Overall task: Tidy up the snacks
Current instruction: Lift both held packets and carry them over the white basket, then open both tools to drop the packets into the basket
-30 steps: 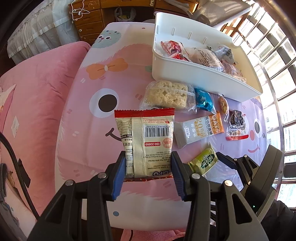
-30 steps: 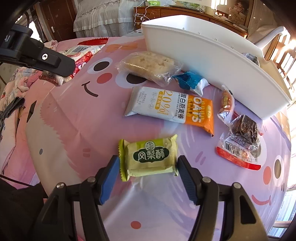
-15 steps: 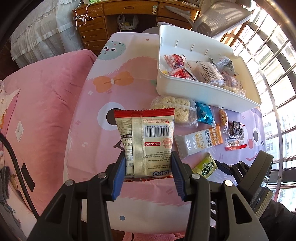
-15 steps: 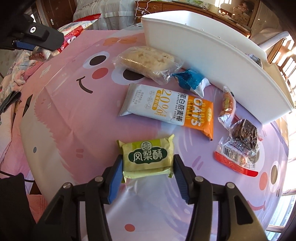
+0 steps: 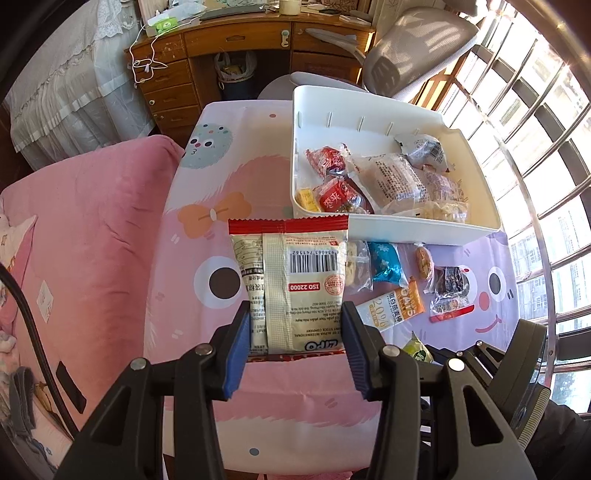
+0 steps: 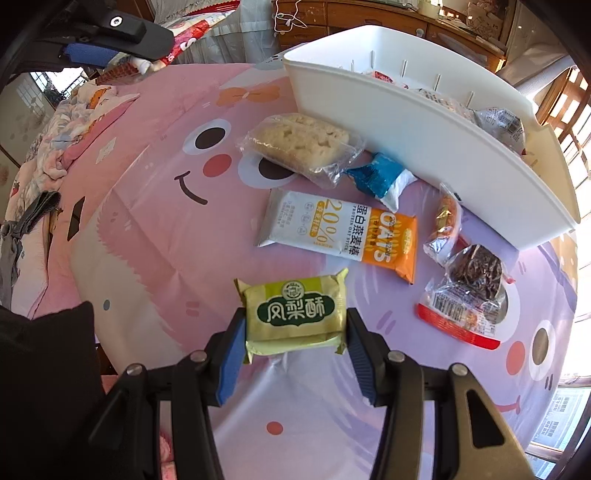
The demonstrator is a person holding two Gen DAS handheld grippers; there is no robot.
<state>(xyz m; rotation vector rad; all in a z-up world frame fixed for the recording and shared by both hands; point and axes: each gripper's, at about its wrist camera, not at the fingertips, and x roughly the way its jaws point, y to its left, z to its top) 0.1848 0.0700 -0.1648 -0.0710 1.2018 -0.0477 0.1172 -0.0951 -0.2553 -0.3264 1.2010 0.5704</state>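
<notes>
My left gripper [image 5: 293, 332] is shut on a white snack packet with red ends [image 5: 291, 280], held high above the table. My right gripper [image 6: 295, 332] has closed on a green pineapple-cake packet [image 6: 293, 314] at the table's near side, with both pads against its sides. The white bin [image 5: 406, 225] stands at the far right with several wrapped snacks inside; it also shows in the right wrist view [image 6: 424, 129]. The left gripper [image 6: 110, 33] shows at the top left of the right wrist view.
On the cartoon tablecloth [image 6: 147, 221] lie a clear rice-cake bag [image 6: 299, 144], a blue packet [image 6: 380, 177], an oat bar [image 6: 343, 229], a small orange snack [image 6: 445, 225] and a dark cake packet [image 6: 469, 291]. A pink bed [image 5: 81, 240] lies left; desk and chair behind.
My left gripper rose with its packet, so the table looks farther away. My right gripper moved forward and closed from open onto the green packet.
</notes>
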